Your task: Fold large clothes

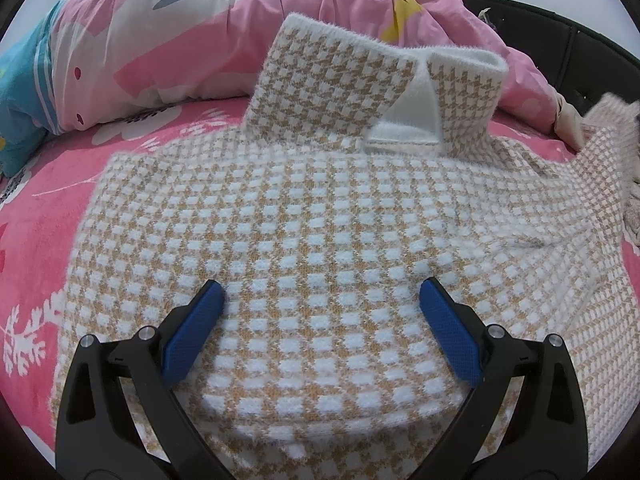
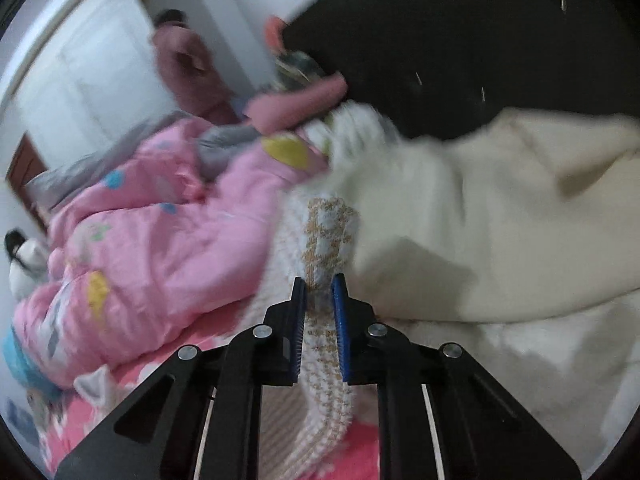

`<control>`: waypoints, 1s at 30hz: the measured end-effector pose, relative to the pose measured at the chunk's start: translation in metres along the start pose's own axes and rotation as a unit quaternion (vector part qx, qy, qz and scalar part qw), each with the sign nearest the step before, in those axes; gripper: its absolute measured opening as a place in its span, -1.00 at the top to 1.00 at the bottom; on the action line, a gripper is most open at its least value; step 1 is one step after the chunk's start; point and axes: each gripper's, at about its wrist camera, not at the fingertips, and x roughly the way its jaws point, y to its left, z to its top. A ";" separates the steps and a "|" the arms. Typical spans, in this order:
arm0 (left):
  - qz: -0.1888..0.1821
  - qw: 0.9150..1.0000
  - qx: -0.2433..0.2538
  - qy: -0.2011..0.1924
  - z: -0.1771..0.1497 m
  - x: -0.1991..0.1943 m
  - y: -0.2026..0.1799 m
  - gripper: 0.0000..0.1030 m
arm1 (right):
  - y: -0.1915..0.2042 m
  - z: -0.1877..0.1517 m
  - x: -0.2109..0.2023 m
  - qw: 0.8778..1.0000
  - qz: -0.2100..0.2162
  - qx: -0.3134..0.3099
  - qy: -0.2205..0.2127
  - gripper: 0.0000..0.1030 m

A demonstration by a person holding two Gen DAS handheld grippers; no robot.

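Note:
A fuzzy tan-and-white checked sweater (image 1: 320,216) lies spread on the pink bed, its collar (image 1: 360,80) standing up at the far side. My left gripper (image 1: 322,292) is open just above the sweater's body, its blue pads wide apart with nothing pinched between them. In the blurred right wrist view, my right gripper (image 2: 320,284) is shut on a strip of the sweater (image 2: 328,236), which runs up between the blue pads and hangs down below them. At the right edge of the left wrist view a lifted part of the sweater (image 1: 608,140) shows.
A bunched pink quilt (image 1: 168,40) lies along the far side of the bed, on a pink floral sheet (image 1: 36,208). A cream blanket (image 2: 500,208) lies to the right of the gripped strip. A dark headboard (image 1: 560,28) stands behind, and a white wall and door (image 2: 92,80) further off.

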 end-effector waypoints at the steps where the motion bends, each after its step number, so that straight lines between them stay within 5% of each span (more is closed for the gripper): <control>1: -0.002 1.000 -0.001 0.000 -0.001 0.000 0.000 -0.85 | 0.007 0.000 -0.017 1.000 0.005 -0.008 -0.009 0.73; 10: -0.014 1.000 -0.012 0.005 0.001 -0.003 0.004 -0.85 | 0.137 -0.034 -0.175 0.984 0.113 -0.098 -0.092 0.74; 14: -0.003 0.999 -0.037 0.021 0.009 -0.018 0.020 -0.85 | 0.215 -0.061 -0.192 0.971 0.163 -0.151 -0.087 0.74; 19: -0.016 0.996 -0.091 -0.021 0.005 -0.072 0.072 -0.85 | 0.313 -0.121 -0.177 0.947 0.247 -0.199 -0.052 0.74; 23: -0.006 0.991 -0.124 -0.050 -0.010 -0.111 0.114 -0.85 | 0.386 -0.209 -0.113 0.914 0.344 -0.205 0.057 0.71; 25: 0.005 0.989 -0.135 -0.053 -0.015 -0.121 0.135 -0.85 | 0.414 -0.263 -0.062 0.889 0.369 -0.213 0.170 0.37; 26: 0.010 0.989 -0.138 -0.050 -0.016 -0.122 0.145 -0.85 | 0.420 -0.284 -0.042 0.883 0.360 -0.218 0.209 0.11; 27: 0.013 0.989 -0.141 -0.047 -0.015 -0.121 0.153 -0.85 | 0.425 -0.309 -0.017 0.876 0.337 -0.231 0.256 0.09; 30: 0.010 0.988 -0.147 -0.046 -0.008 -0.122 0.171 -0.85 | 0.402 -0.333 0.021 0.877 0.301 -0.220 0.304 0.09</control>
